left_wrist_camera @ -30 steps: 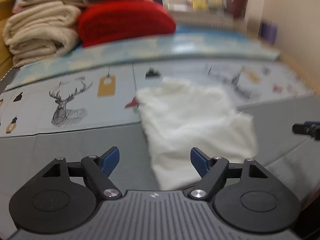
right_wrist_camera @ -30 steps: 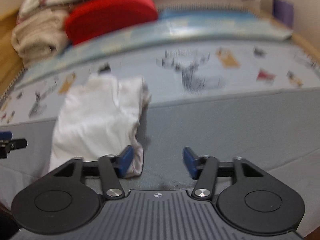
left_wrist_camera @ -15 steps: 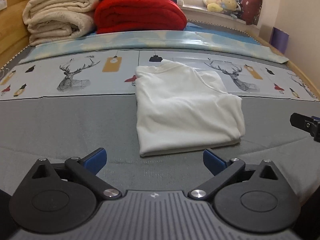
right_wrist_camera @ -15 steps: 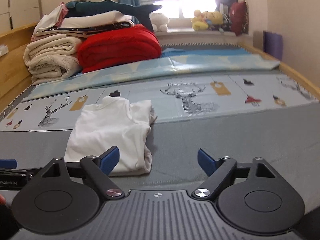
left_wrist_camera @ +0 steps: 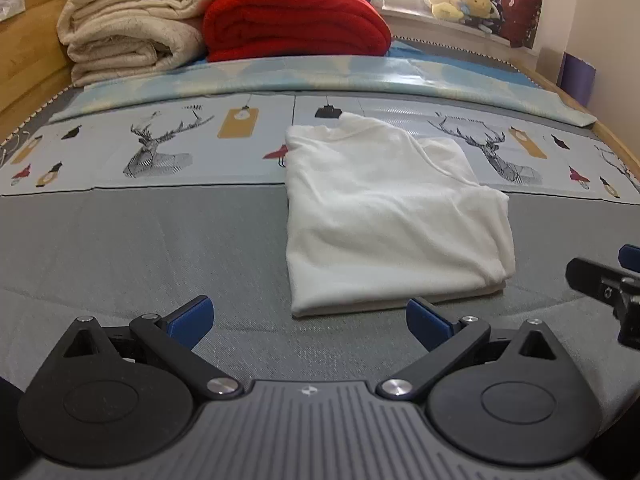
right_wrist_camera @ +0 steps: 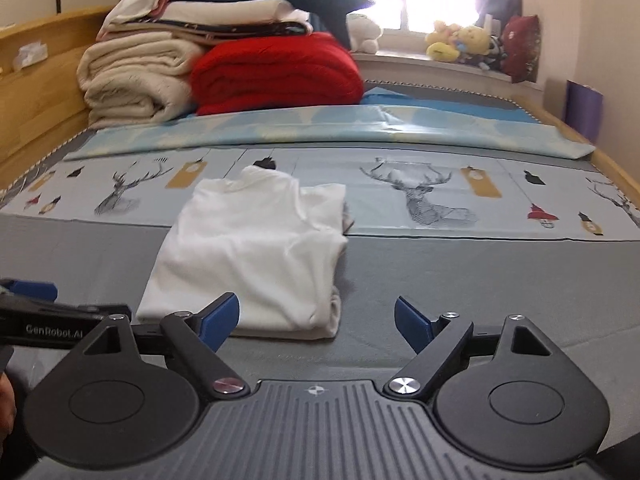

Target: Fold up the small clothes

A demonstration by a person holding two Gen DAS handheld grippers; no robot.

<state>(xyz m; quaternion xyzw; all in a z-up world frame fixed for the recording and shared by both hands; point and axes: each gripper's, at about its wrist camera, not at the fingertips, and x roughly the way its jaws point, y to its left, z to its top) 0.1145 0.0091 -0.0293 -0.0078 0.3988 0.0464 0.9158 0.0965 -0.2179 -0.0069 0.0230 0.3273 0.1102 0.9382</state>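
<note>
A small white garment (left_wrist_camera: 384,216) lies folded into a rough rectangle on the grey bed cover (left_wrist_camera: 140,248), its far end over the deer-print sheet. My left gripper (left_wrist_camera: 310,318) hovers open just short of the garment's near edge, nothing between its blue pads. In the right wrist view the same white garment (right_wrist_camera: 256,252) sits ahead and to the left. My right gripper (right_wrist_camera: 316,318) is off the garment's near right corner, its jaws still opening with nothing between them. Each gripper shows at the edge of the other's view.
A deer-print sheet (left_wrist_camera: 160,152) and a pale blue cover (right_wrist_camera: 320,128) cross the bed beyond the garment. Stacked cream blankets (left_wrist_camera: 128,32) and a red blanket (left_wrist_camera: 292,20) stand at the head. Soft toys (right_wrist_camera: 460,40) line the windowsill; a wooden bed frame (right_wrist_camera: 36,92) runs along the left.
Both grippers' jaws have spread wider and have drawn back from the white garment, which now lies free and flat. The views have gone from blurred to steady.
</note>
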